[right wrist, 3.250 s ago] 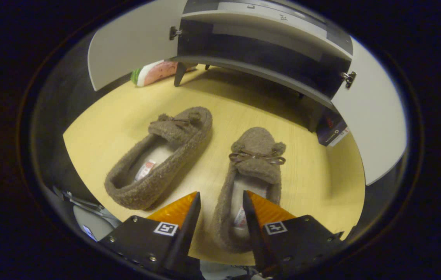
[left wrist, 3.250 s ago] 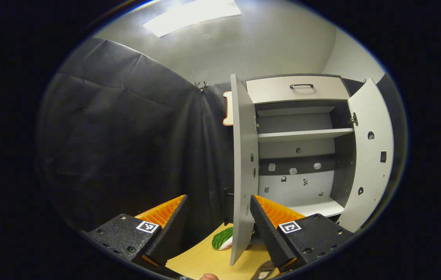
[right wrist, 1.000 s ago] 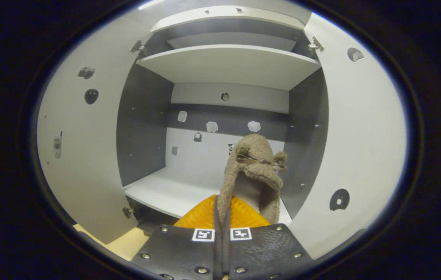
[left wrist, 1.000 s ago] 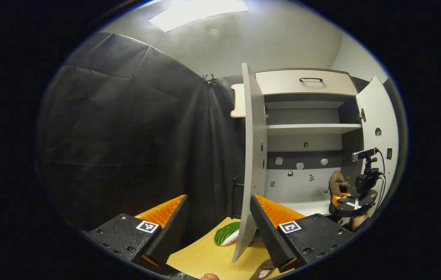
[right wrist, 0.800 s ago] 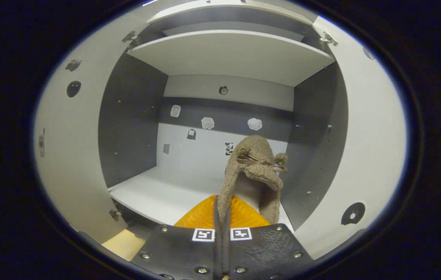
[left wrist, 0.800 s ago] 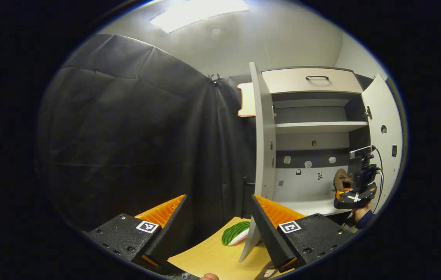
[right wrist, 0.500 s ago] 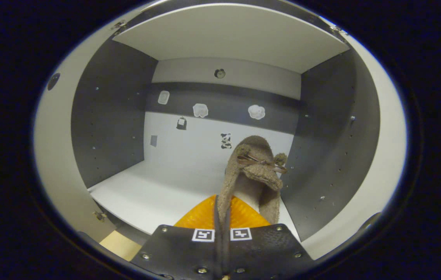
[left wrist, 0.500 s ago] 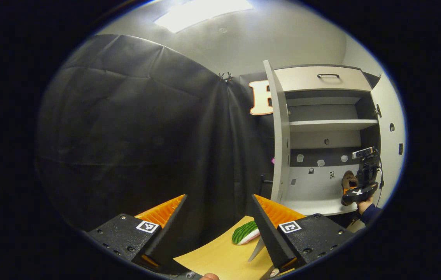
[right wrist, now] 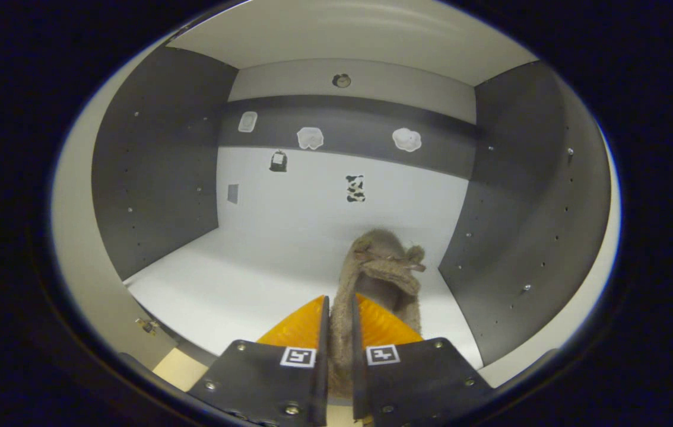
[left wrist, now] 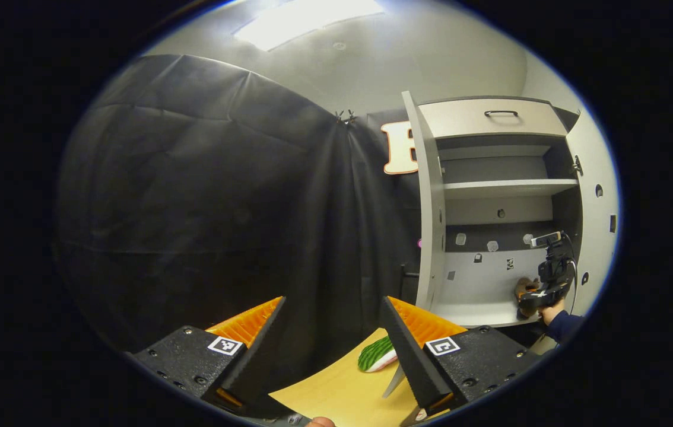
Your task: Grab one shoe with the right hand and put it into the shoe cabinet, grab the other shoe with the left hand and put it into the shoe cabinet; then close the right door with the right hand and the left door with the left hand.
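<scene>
My right gripper (right wrist: 336,320) is inside the shoe cabinet's lower compartment, shut on the side wall of a fuzzy brown slipper (right wrist: 384,267). The slipper's toe points at the back wall and lies low over the white shelf floor (right wrist: 241,279), near the right side wall. In the left gripper view that same gripper (left wrist: 529,295) and the slipper (left wrist: 520,286) show far off in the cabinet (left wrist: 491,121), a hand in a dark sleeve behind them. Both doors stand wide: the left door (left wrist: 429,207) and the right door (left wrist: 600,237). My left gripper (left wrist: 333,332) is open with nothing between its fingers, facing the black cloth wall.
A watermelon-patterned object (left wrist: 377,356) lies on the yellow floor (left wrist: 336,394) by the foot of the left door. An upper shelf (left wrist: 505,188) and a drawer with a dark handle (left wrist: 501,112) sit above the lower compartment. Small stickers dot the back wall (right wrist: 313,137).
The right gripper has gone deeper into the lower compartment and lower; the slipper has sunk toward the shelf floor and the jaws stand slightly wider. The left gripper has turned left, away from the cabinet.
</scene>
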### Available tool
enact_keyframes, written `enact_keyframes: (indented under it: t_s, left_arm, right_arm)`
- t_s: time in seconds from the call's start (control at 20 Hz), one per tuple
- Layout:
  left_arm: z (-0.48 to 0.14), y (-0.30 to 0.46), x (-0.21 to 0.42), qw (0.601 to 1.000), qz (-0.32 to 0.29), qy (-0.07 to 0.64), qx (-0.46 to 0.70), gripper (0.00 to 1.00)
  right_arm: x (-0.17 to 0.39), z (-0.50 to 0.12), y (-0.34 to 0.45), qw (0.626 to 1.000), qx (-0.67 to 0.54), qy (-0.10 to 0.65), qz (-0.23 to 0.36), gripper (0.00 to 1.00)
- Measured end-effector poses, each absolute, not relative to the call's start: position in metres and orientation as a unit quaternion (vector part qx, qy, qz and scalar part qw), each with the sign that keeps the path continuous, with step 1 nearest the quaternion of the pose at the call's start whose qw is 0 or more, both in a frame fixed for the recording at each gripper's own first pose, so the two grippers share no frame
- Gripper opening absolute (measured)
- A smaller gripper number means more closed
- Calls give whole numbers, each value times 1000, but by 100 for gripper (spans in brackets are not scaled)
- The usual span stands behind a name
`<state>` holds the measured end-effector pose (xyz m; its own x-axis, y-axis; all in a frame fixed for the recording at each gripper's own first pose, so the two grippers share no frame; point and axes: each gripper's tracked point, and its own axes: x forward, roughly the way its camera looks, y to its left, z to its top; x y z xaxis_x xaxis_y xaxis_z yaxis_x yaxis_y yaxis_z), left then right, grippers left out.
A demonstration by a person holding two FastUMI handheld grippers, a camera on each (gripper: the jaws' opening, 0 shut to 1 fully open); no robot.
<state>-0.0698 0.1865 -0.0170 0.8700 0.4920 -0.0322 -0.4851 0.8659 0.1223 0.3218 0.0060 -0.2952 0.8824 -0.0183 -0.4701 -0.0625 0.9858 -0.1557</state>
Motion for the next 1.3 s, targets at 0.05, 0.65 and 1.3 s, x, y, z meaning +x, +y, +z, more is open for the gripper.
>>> enact_keyframes:
  t_s: [0.05,0.65,1.3]
  left_arm:
    - [-15,183,-71,967,247,29,56,96]
    - [-34,102,-48,993,101,41,44,96]
    - [-237,32,-32,967,-30,251,25,97]
  right_arm:
    - [319,-288,6,968,-81,238,6,19]
    - [225,-134,5,992,-51,113,22,23]
    - [93,9,8,999,-18,18,48,24]
